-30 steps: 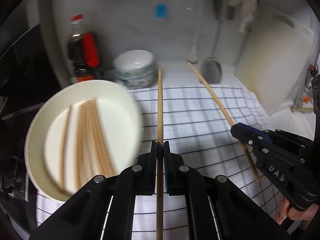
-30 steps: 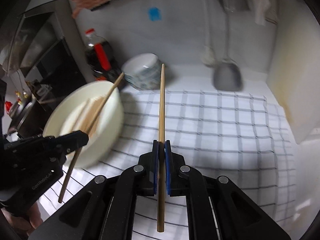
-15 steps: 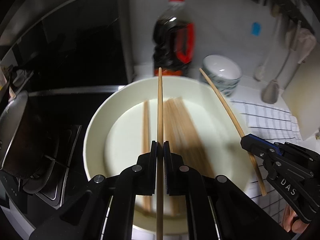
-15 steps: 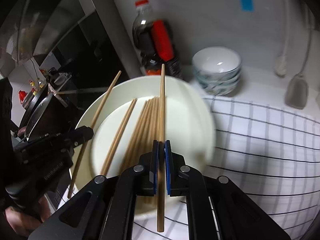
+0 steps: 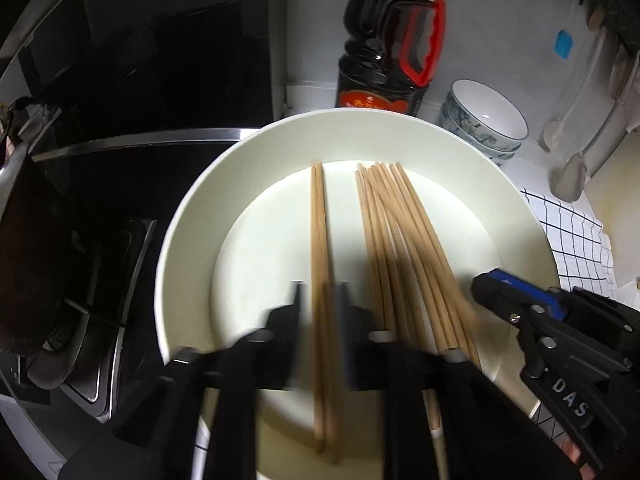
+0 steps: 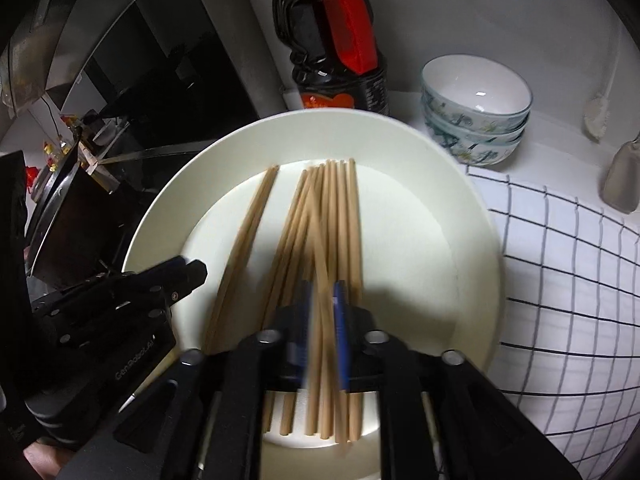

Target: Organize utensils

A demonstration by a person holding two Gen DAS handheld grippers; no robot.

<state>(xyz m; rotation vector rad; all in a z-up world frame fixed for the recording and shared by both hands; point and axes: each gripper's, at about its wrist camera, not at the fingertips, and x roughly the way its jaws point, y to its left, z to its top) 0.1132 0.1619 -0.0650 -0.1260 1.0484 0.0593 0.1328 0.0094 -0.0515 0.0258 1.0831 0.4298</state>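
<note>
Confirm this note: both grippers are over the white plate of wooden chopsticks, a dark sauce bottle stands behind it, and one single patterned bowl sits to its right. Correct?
Not quite: it is a stack of patterned bowls, not a single one, as the right wrist view shows. The rest holds: left gripper and right gripper are over the white plate of chopsticks, with the sauce bottle behind.

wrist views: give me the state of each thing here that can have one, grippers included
left gripper: jaws opening, a pair of chopsticks between them
right gripper: jaws opening over the chopstick bundle
plate: holds all the chopsticks, lying flat
sauce bottle: upright
bowls: stacked, top one empty
</note>
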